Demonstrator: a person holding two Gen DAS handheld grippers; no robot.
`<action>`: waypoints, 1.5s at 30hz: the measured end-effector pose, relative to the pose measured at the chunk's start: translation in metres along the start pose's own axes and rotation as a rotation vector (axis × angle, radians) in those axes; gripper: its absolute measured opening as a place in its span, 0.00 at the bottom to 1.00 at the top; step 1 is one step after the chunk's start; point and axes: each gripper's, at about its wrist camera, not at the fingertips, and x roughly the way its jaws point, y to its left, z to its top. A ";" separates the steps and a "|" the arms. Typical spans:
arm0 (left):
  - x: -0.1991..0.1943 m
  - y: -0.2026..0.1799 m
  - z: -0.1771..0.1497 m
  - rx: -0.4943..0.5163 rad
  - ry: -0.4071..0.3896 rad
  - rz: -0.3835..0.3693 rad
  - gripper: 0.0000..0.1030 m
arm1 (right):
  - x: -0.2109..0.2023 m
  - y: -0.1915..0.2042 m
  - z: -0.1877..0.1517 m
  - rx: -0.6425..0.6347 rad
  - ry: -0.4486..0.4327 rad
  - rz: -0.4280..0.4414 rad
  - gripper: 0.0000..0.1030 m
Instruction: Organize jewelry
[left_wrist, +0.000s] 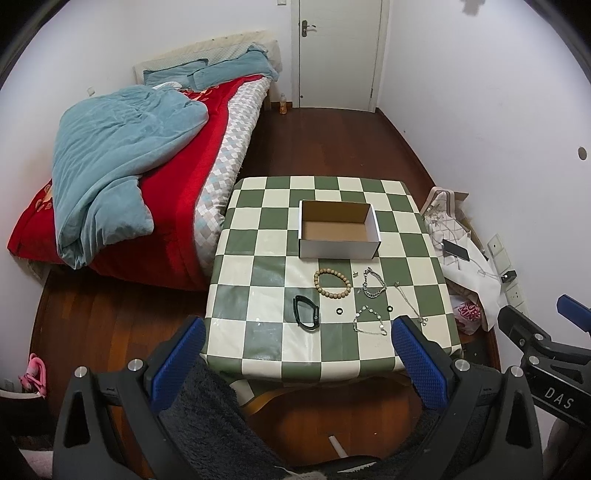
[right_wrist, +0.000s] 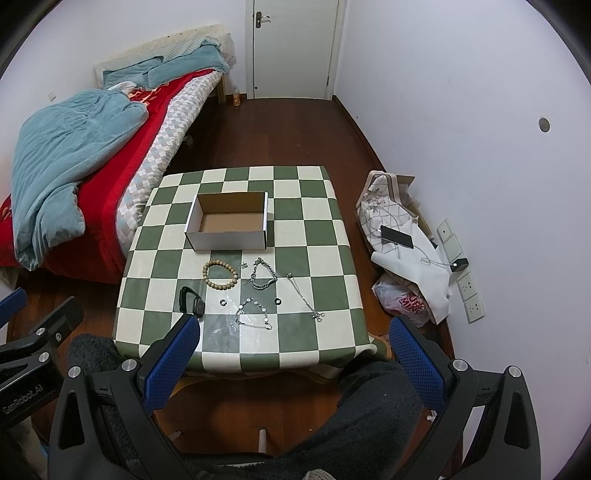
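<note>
Fingers of left gripper (left_wrist: 297, 356) and right gripper (right_wrist: 293, 354) spread wide, gripping nothing, held short of the table (right_wrist: 325, 236). Jewelry laid out singly in front of the empty box (right_wrist: 229, 225), evidently for picking one at a time: beaded bracelet (right_wrist: 220, 274) nearest it, chain bracelet (right_wrist: 263, 277) beside, necklace (right_wrist: 304, 297) rightward.

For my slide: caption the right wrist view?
Open right gripper faces checkered table with empty cardboard box and scattered jewelry.

On the checkered table (left_wrist: 258, 258) in front of my box (left_wrist: 338, 251): 1 bead bracelet (left_wrist: 331, 283), 1 black band (left_wrist: 306, 312), 3 silver chains (left_wrist: 373, 284), 2 black rings (left_wrist: 339, 312).
</note>
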 end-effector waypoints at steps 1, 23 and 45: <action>0.000 0.000 0.000 0.000 0.000 -0.001 0.99 | -0.001 0.000 0.000 -0.001 -0.001 -0.001 1.00; -0.009 -0.010 0.003 0.002 -0.002 -0.005 0.99 | -0.003 0.002 0.000 -0.001 -0.002 -0.001 1.00; -0.012 -0.013 0.006 0.001 -0.012 -0.007 0.99 | -0.012 0.005 0.005 -0.005 -0.011 0.009 1.00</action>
